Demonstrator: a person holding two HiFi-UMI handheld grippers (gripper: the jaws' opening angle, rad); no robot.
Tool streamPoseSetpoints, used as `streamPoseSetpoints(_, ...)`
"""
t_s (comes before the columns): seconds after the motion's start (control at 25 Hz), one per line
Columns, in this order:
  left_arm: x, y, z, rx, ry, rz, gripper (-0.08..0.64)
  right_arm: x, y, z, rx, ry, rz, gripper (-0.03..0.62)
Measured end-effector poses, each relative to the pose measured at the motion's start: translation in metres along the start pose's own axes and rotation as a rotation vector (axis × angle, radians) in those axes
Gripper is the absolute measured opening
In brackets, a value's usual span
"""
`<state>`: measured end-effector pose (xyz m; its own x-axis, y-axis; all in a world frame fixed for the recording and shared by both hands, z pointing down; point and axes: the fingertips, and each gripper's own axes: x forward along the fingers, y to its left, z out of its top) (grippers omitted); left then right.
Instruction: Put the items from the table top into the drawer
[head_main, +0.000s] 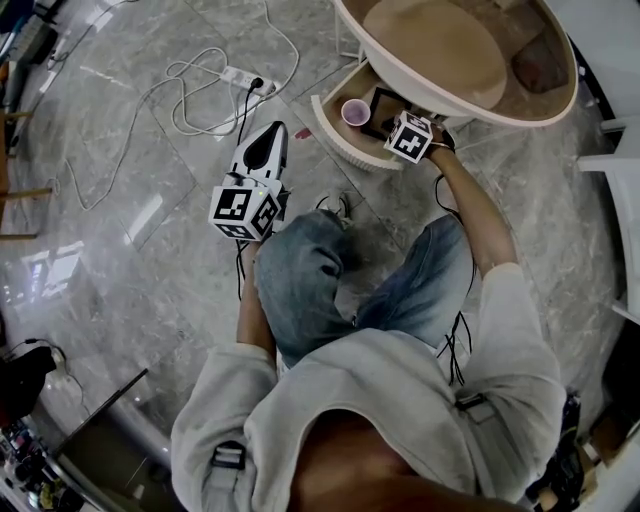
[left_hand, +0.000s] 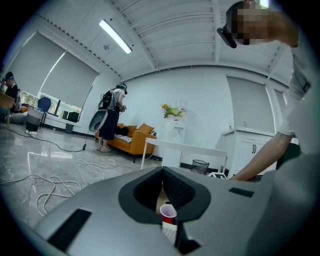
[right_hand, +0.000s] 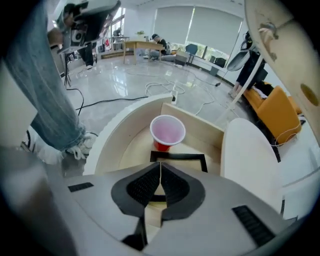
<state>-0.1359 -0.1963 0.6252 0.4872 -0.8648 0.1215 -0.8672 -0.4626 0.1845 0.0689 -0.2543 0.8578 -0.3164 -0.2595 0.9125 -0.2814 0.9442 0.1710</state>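
Table (head_main: 440, 45) cropped at top, black frame (right_hand: 180, 156) half behind fingers (right_hand: 142, 189)

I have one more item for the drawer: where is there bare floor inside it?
Bare wood shows on the drawer floor between its curved wall and the red cup and black frame. The middle is crowded: the cup stands behind the frame, and the right gripper hangs above them, fingers shut.

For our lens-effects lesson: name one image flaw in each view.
Head view: glare on the polished floor. Left gripper view: ceiling lines bowed by the wide lens, mosaic patch top right. Right gripper view: dark rounded corners, bright blinds.
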Motion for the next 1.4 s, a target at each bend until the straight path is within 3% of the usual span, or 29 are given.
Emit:
streamPoseSetpoints(0.28,-0.003,-0.014,-0.002,0.016,0.007,-0.013,0.015,-0.037,-0.008,0.026,0.096,-0.198,-0.107,0.026)
streamPoseSetpoints(0.48,-0.002,-0.02,0.0,0.022,0.004,-0.018,0.015,-0.083,-0.009,0.061,0.25,-0.424,-0.155,0.025)
streamPoseSetpoints(0.68,-0.003,-0.021,0.0,0.019,-0.001,-0.012,0.015,-0.137,-0.003,0.097,0.315,-0.654,-0.193,0.025)
streamPoseSetpoints(0.92,-0.001,-0.024,0.002,0.025,-0.001,-0.02,0.015,-0.193,0.0,0.118,0.402,-0.854,-0.253,0.025)
streamPoseSetpoints(1.16,0.001,-0.016,0.005,0.022,-0.006,-0.011,0.015,-0.216,-0.008,0.106,0.52,-0.943,-0.347,0.025)
streamPoseSetpoints(1.4,0.003,-0.019,0.007,0.032,-0.01,-0.02,0.015,-0.213,0.01,0.091,0.464,-0.877,-0.423,0.025)
